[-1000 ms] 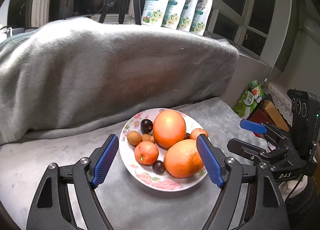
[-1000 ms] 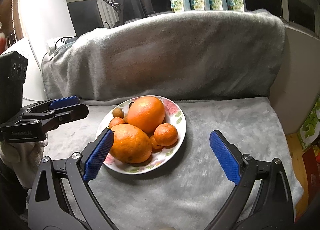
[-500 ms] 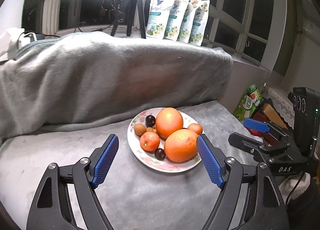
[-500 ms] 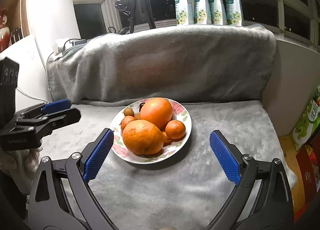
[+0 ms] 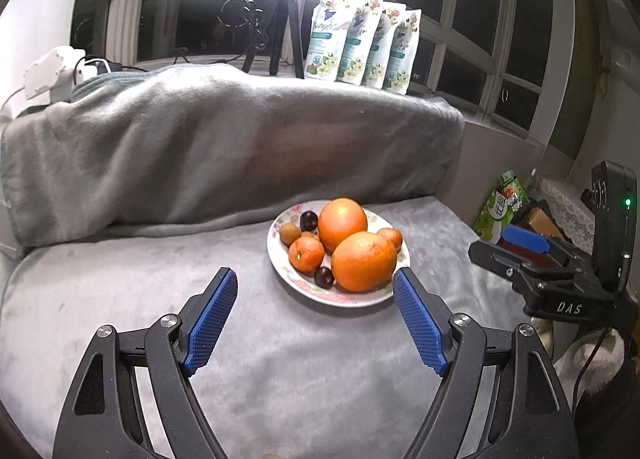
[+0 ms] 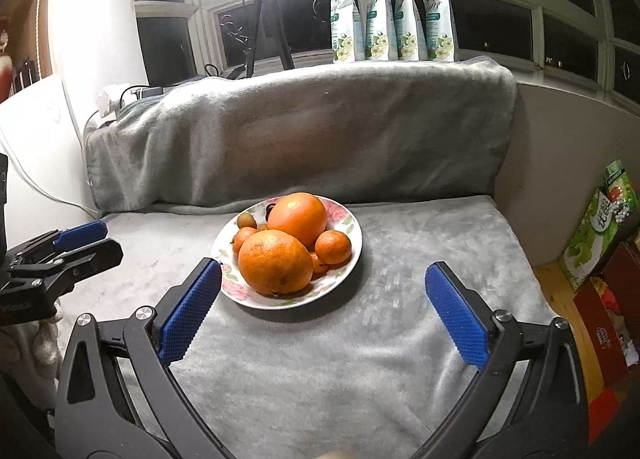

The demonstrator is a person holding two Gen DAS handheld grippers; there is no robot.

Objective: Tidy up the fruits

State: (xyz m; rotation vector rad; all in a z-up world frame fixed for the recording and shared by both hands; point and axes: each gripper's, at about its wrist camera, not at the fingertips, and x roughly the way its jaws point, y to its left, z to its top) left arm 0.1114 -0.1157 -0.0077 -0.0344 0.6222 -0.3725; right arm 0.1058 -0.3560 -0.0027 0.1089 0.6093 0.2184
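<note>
While the right gripper (image 6: pixel 322 313) jaws are opening on nothing, the left gripper (image 5: pixel 316 325) is held wide, empty; fruit plate (image 5: pixel 280 259) is seen beyond.

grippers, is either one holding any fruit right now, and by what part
Nothing is held. The left gripper is open and empty; the right gripper's jaws are opening with nothing between them. All the fruit sits on the plate.
</note>
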